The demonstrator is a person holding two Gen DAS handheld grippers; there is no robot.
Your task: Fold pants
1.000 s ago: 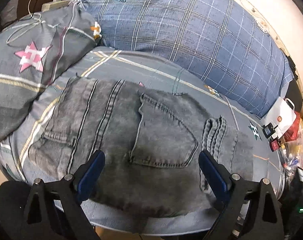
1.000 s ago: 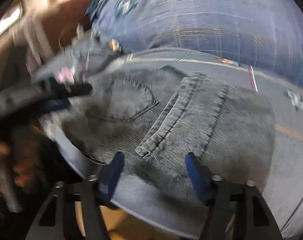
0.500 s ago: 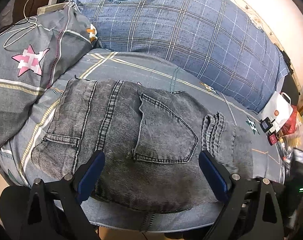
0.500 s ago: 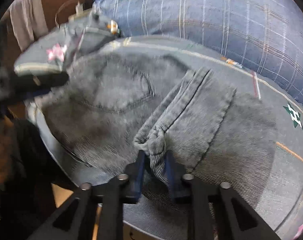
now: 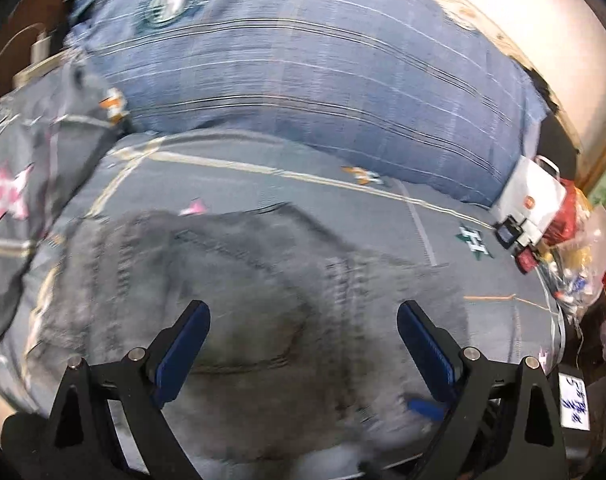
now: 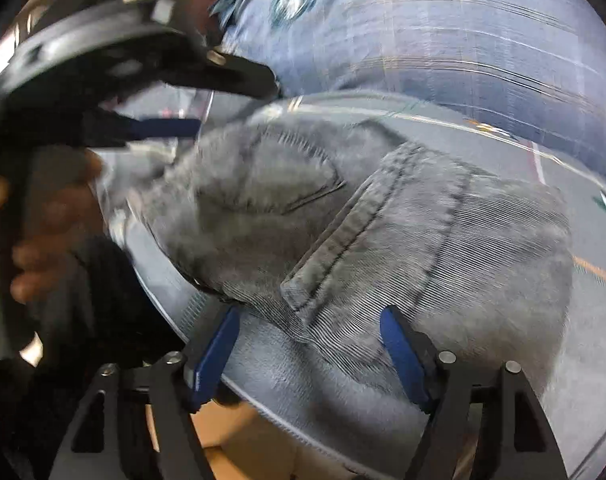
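Folded grey denim pants lie on the bed, back pocket up; in the right wrist view the pants show a thick seam fold near the bed's front edge. My left gripper is open and empty above the pants' near edge. My right gripper is open, its blue pads either side of the seam fold, holding nothing. The left gripper also shows at the upper left of the right wrist view, held by a hand. Both views are motion-blurred.
A blue plaid pillow lies behind the pants. A grey star-print pillow is at the left. A white bag and clutter sit at the right. The bed's front edge is just under my right gripper.
My right gripper was shut on the seam fold half a second ago and has opened and let it go. My left gripper has moved, and its view is now blurred.
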